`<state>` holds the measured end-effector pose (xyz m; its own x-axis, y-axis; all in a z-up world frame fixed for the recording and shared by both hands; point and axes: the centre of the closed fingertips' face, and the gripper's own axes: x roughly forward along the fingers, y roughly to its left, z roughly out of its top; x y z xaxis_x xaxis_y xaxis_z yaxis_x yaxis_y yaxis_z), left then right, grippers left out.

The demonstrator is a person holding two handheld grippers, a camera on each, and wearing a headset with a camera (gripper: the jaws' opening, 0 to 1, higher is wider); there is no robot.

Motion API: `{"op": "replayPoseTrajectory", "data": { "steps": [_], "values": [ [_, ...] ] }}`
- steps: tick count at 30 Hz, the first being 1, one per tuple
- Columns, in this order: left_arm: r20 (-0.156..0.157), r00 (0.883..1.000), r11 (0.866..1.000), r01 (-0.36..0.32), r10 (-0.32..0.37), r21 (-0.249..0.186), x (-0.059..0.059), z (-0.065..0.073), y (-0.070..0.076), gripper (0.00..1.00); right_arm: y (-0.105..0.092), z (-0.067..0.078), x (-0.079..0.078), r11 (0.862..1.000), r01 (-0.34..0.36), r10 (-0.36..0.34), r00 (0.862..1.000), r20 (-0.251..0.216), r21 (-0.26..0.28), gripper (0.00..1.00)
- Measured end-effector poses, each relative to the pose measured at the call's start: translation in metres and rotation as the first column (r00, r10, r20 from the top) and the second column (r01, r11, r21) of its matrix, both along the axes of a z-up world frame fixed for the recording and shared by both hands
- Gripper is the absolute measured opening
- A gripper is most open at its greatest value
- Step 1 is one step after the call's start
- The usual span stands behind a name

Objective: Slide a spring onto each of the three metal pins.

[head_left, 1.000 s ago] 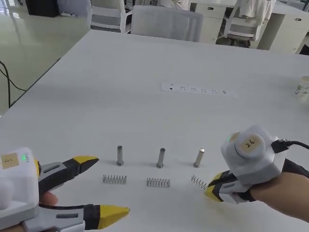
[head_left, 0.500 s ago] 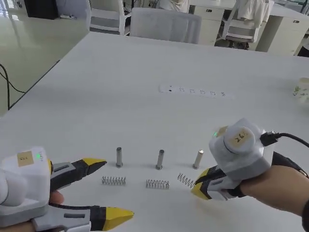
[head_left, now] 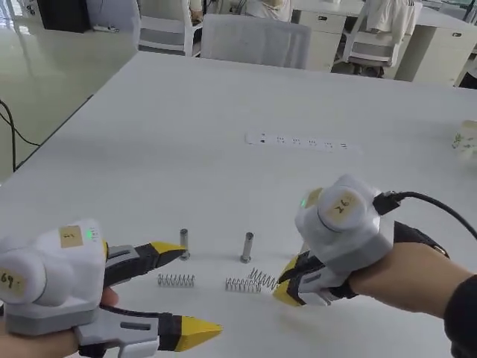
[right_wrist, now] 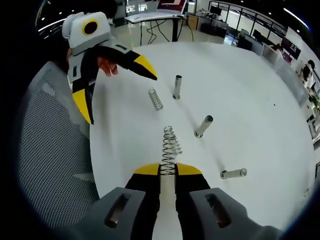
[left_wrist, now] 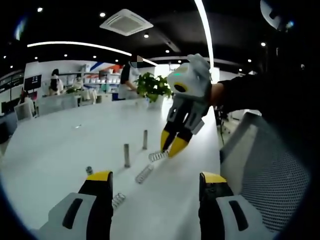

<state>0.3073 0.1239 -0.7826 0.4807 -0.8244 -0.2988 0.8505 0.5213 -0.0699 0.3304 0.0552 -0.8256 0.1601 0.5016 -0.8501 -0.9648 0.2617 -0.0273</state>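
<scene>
Two metal pins stand on the white table (head_left: 223, 112): the left pin (head_left: 184, 242) and the middle pin (head_left: 247, 246); the third is hidden behind my right hand. All three pins (right_wrist: 177, 86) (right_wrist: 203, 126) (right_wrist: 233, 173) appear in the right gripper view. My right gripper (head_left: 287, 287) (right_wrist: 168, 170) is shut on a spring (head_left: 262, 277) (right_wrist: 169, 145), which sticks out over the middle spring (head_left: 240, 284). The left spring (head_left: 176, 280) lies in front of the left pin. My left gripper (head_left: 186, 289) (left_wrist: 157, 177) hovers open near that spring, holding nothing.
A white power strip (head_left: 298, 140) lies across the table farther back. Grey chairs (head_left: 257, 37) stand at the far edge, and a pale cup (head_left: 468, 140) sits at the right edge. In the left gripper view, people and desks sit far off.
My right gripper has carried its spring leftward, from beside the right pin to over the middle spring, and now covers the right pin. My left gripper has edged forward a little.
</scene>
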Motion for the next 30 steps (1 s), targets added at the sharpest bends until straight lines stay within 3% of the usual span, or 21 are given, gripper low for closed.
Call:
{"op": "replayPoseTrajectory", "data": {
  "steps": [15, 30],
  "values": [
    [0.016, 0.998, 0.997, 0.067, -0.067, 0.03, -0.004, -0.005, -0.013, 0.53, 0.02, 0.003, -0.02, 0.989, -0.145, 0.145, 0.989, -0.013, -0.016, 0.08],
    [0.06, 0.986, 0.986, 0.149, -0.153, 0.07, -0.013, -0.008, -0.022, 0.26, 0.029, 0.009, -0.039, 0.966, -0.26, 0.259, 0.966, -0.016, -0.017, 0.08]
  ]
}}
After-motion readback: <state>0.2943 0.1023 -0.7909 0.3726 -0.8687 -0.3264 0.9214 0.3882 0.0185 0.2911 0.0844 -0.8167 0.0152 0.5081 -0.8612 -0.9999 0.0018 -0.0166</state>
